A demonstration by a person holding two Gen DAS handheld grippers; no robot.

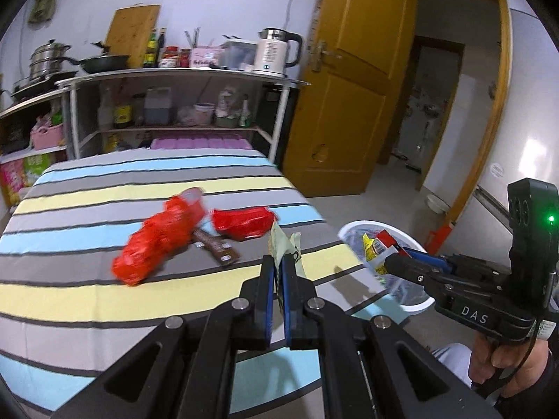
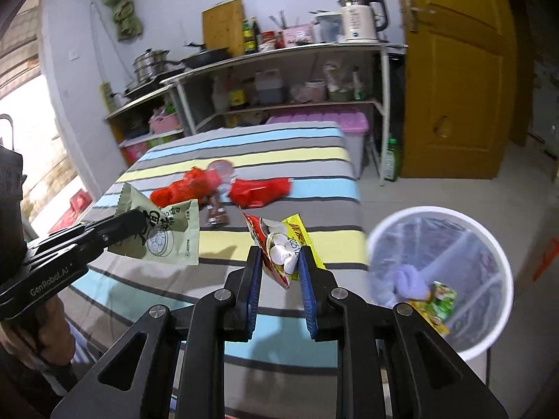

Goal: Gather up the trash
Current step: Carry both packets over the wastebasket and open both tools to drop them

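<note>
Left wrist view, left to right. Striped tablecloth [image 1: 87, 209], covering the table: grey, yellow and pale blue bands. Red crumpled wrapper [image 1: 157, 241], blurred, lay left of centre on the cloth. Brown snack wrapper [image 1: 218, 249] lay just beside it, partly under it. Second red wrapper [image 1: 242, 223] lay at centre, apart from the first. Left gripper [image 1: 278, 276], lower centre: jaws pressed together on a pale green sachet [image 1: 284, 249], held above the cloth. White waste bin [image 1: 412, 300], right of the table edge, clear liner inside. Right gripper [image 1: 387, 262], far right, reached in over the bin's rim.

Right wrist view, left to right. Pale green sachet [image 2: 167, 237], pinched at one edge, hung at left. Right gripper [image 2: 281, 269], centre: jaws narrowly parted, clamped on a red-and-yellow snack packet [image 2: 283, 251], above the cloth. White waste bin [image 2: 489, 244], lower right, held a green-and-yellow wrapper [image 2: 442, 300] and a pale purple wad [image 2: 408, 279].
</note>
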